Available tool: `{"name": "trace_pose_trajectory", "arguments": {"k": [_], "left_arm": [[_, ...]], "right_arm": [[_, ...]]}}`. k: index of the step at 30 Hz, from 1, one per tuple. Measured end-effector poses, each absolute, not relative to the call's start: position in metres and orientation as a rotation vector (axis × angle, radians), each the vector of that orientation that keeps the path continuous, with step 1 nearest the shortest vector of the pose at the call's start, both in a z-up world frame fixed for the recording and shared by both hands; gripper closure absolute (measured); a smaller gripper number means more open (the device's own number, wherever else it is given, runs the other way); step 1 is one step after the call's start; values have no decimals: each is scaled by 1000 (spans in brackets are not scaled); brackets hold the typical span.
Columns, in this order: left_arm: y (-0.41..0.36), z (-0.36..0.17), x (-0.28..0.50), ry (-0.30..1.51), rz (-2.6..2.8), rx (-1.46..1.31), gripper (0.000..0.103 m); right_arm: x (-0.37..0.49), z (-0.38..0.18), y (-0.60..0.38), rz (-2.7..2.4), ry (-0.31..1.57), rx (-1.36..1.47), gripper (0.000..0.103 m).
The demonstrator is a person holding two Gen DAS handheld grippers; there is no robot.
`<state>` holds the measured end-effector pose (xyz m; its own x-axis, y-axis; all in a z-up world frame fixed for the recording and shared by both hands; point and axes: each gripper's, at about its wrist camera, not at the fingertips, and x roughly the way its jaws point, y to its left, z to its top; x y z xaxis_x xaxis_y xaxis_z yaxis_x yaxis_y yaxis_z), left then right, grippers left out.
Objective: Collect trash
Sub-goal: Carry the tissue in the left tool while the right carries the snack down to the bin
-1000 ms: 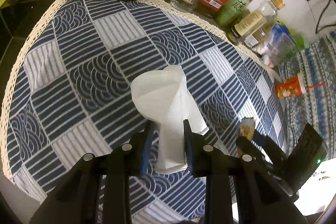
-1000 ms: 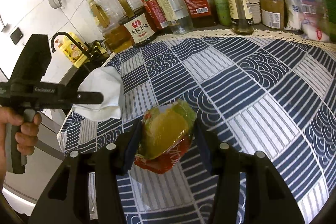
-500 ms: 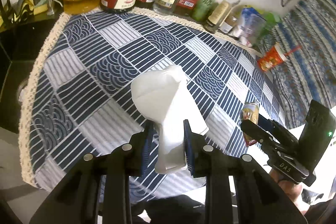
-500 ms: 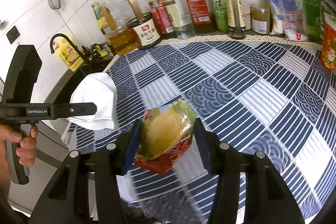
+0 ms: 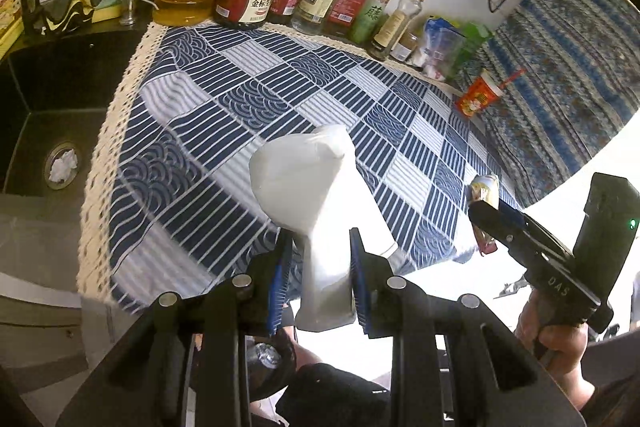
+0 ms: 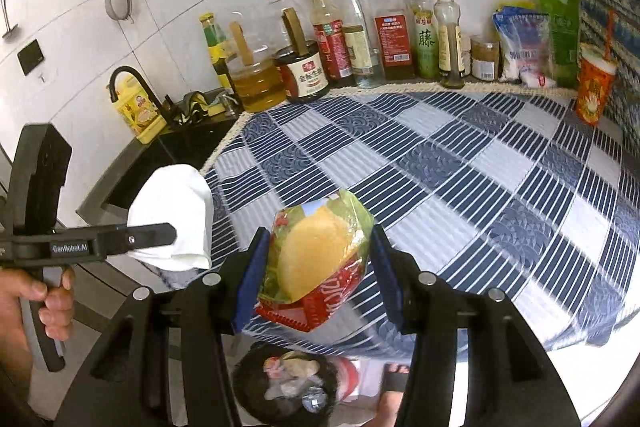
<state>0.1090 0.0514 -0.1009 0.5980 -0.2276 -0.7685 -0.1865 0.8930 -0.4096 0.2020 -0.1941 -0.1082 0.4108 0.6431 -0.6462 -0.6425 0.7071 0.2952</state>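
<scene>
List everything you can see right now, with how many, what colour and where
white tissue: one, white, held between the left gripper's fingers
snack wrapper: one, green, yellow and red, held between the right gripper's fingers
bin: one, dark, on the floor below the counter edge, trash inside
tablecloth: one, blue and white, covering the counter
bottles: a row, mixed colours, along the wall
red cup: one, red-orange with a straw, far right of the counter
sink: one, black, left of the cloth
left gripper: one, black, shut on the tissue
right gripper: one, black, shut on the wrapper
</scene>
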Motion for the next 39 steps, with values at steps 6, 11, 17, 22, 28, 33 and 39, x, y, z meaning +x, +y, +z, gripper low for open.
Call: {"name": "trace_pose_trajectory", "arguments": {"k": [6,11,17,22,28,33,39], "left_arm": [[55,-104,70,947,-49,-472,77],[57,-115,44,971,-67,-478,77],[61,-136,21,1010,-74,-502,77],[63,-160,9,1067,-81,-508,77],[60,-185,-2,1135,-80,-512,77],[59,-207,-7,1189,-79,-518,77],[64,-251,-8,1287,-58,-533,77]], "right_arm": [[156,-115,-183,803,822,-14,52],[125,-129,-173,799,865,-8,52],[102,-148,-160,808,919,-29,52],[91,-171,-149,809,982,-53,52],[84,-197,-141,813,1056,-61,52],[81,-218,-135,804,1113,-68,52],[83,-237,-126,800,1161,-64,51]]}}
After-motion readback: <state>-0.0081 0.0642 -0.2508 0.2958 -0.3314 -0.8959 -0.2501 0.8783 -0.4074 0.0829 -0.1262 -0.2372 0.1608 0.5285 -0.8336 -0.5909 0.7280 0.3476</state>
